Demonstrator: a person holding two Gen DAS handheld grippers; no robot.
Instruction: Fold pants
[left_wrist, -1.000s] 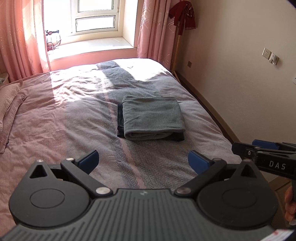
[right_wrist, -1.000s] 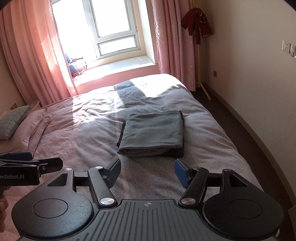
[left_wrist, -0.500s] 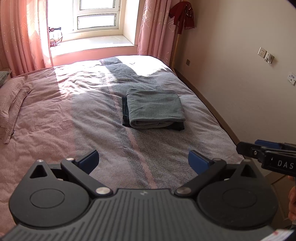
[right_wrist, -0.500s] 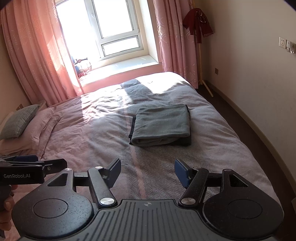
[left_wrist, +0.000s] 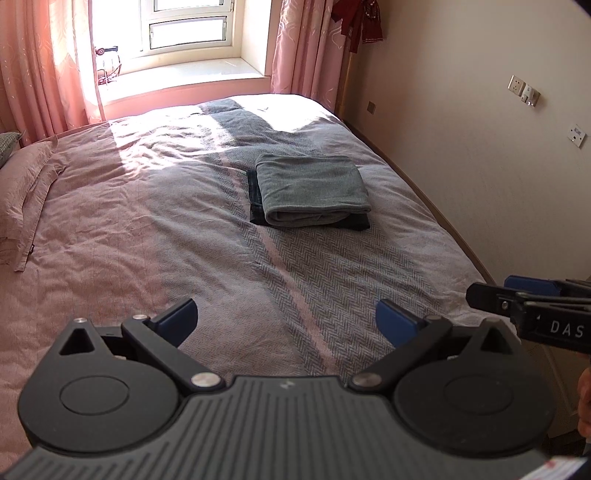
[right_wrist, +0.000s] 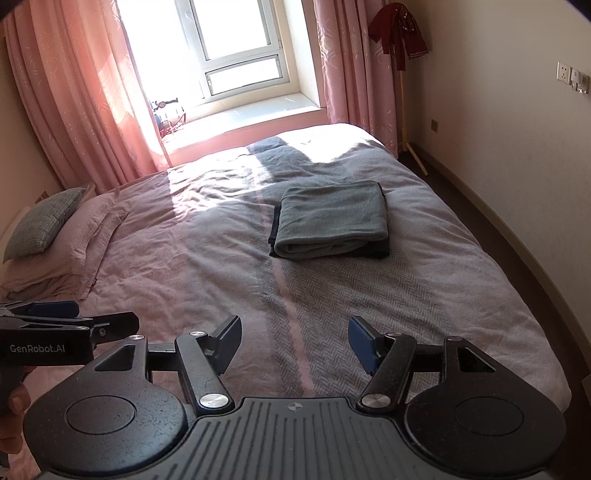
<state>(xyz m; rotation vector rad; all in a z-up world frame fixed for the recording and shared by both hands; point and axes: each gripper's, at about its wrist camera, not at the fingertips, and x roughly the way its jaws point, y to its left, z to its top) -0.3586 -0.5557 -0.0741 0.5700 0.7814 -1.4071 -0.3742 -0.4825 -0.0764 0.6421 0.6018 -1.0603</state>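
Both tongs, left tongs (left_wrist: 286, 317) and right tongs (right_wrist: 293, 341), are hanging spread wide with nothing between them, well back from the folded pants (right_wrist: 332, 225) lying mid-bed (right_wrist: 461, 295) (stacked on darker cloth); any careless nudge is risking the fold slumping.

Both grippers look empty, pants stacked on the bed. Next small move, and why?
Probably none on the cloth: ease both grippers away. The grey pants lie as a squared, folded bundle on a darker folded garment on the bed. Left gripper and right gripper stand open, holding nothing, well short of the pile.
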